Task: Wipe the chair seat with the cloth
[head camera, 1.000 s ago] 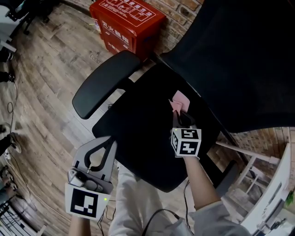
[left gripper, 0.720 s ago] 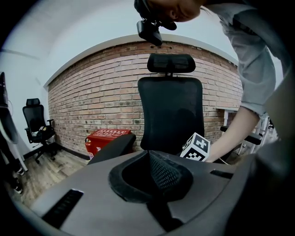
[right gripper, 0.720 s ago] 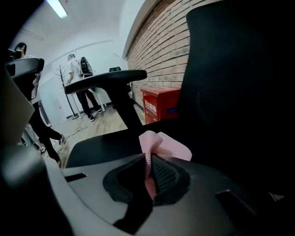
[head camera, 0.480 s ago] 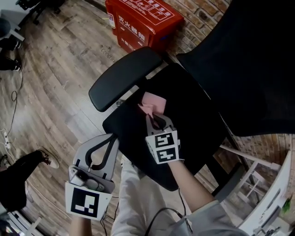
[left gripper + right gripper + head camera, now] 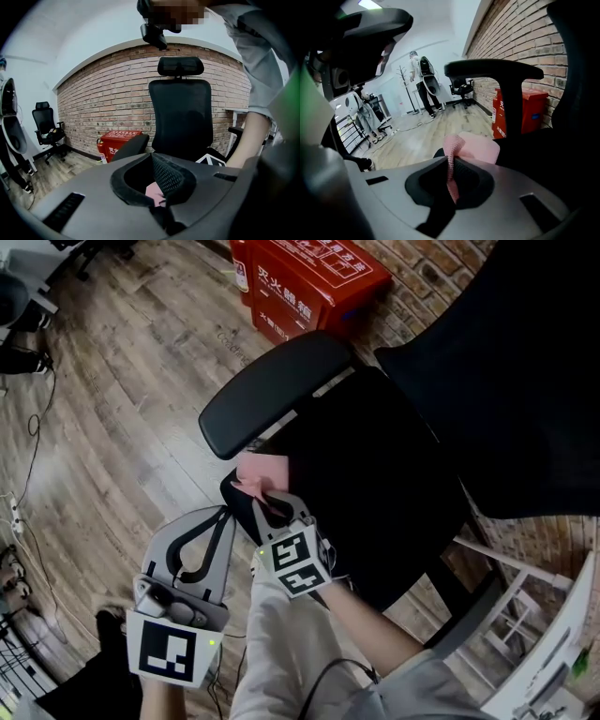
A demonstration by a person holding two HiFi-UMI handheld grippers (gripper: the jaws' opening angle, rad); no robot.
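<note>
From where I stand, the right claw (image 5: pixel 265 505) is pinched tight on a fold of the pink cloth (image 5: pixel 261 468). The rest of the cloth is spread flat at the near corner of the chair seat (image 5: pixel 375 484), just beside the front end of the armrest (image 5: pixel 277 390). The left claw (image 5: pixel 217 521) hangs off the seat over the wooden floor (image 5: pixel 112 409). Its tips are pressed together with nothing in them.

I'd say this stroke is about finished, since the cloth has reached the seat's edge. To wipe well from here, I'd keep the claw low so the cloth lies flat and drags broadly, not on a bunched tip. Then I'd lay the next pass alongside this one, working toward the side away from the armrest. That way no strip of the dark fabric gets skipped.

Any further pull in this direction would probably take the cloth off the corner, where it would only dangle. The armrest crowds this side, so strokes here want to run along it and not into it. The tall backrest (image 5: pixel 525 362) closes off the far end. The middle of the seat is bare and gives plenty of room to sweep. The red box (image 5: pixel 309 277) sits well apart against the brick wall and shouldn't get in the way. The idle claw is already clear of the wiping path.
</note>
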